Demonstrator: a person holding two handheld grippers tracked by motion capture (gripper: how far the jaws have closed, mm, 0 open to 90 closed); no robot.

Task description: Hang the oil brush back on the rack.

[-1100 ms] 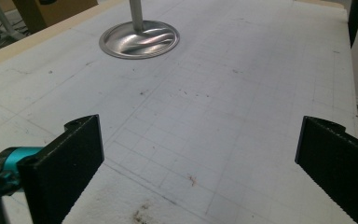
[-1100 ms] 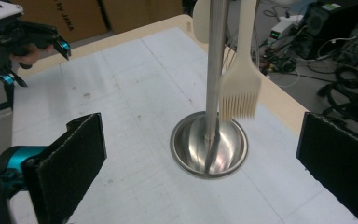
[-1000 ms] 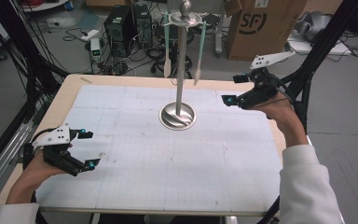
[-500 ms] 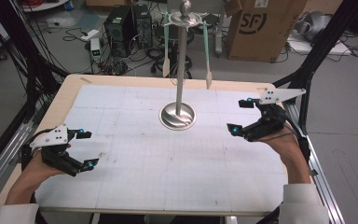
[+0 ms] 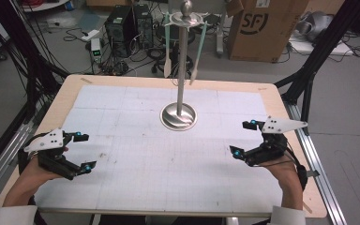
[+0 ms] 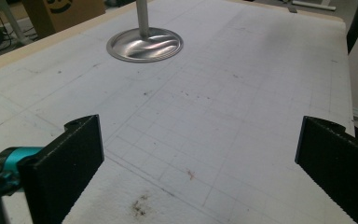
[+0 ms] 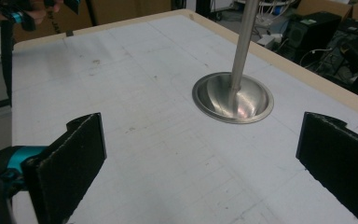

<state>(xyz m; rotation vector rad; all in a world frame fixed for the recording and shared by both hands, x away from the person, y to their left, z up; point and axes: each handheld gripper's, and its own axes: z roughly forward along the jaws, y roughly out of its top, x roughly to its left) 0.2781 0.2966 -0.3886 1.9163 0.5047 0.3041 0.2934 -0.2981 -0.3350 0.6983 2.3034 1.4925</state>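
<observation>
A steel stand (image 5: 182, 61) rises from a round dish base (image 5: 178, 116) at the far middle of the white gridded mat (image 5: 136, 154). Two pale green spatulas (image 5: 167, 47) (image 5: 198, 51) hang from its top disc. My left gripper (image 5: 83, 152) rests open at the near left of the mat, nothing between its jaws. My right gripper (image 5: 243, 138) hovers open at the near right, also holding nothing. The base shows ahead in the left gripper view (image 6: 144, 44) and in the right gripper view (image 7: 233, 97). The left gripper (image 7: 23, 9) appears far off in the right gripper view.
The wooden table (image 5: 281, 103) stands among black frame posts (image 5: 316, 56). Behind it are a cardboard box (image 5: 258, 28), computer cases (image 5: 126, 23) and cables on the floor. A brown stain (image 6: 137, 207) marks the mat near my left gripper.
My right gripper has drawn back from beside the stand to the near right of the mat. The hanging spatulas swing. My left gripper has barely moved.
</observation>
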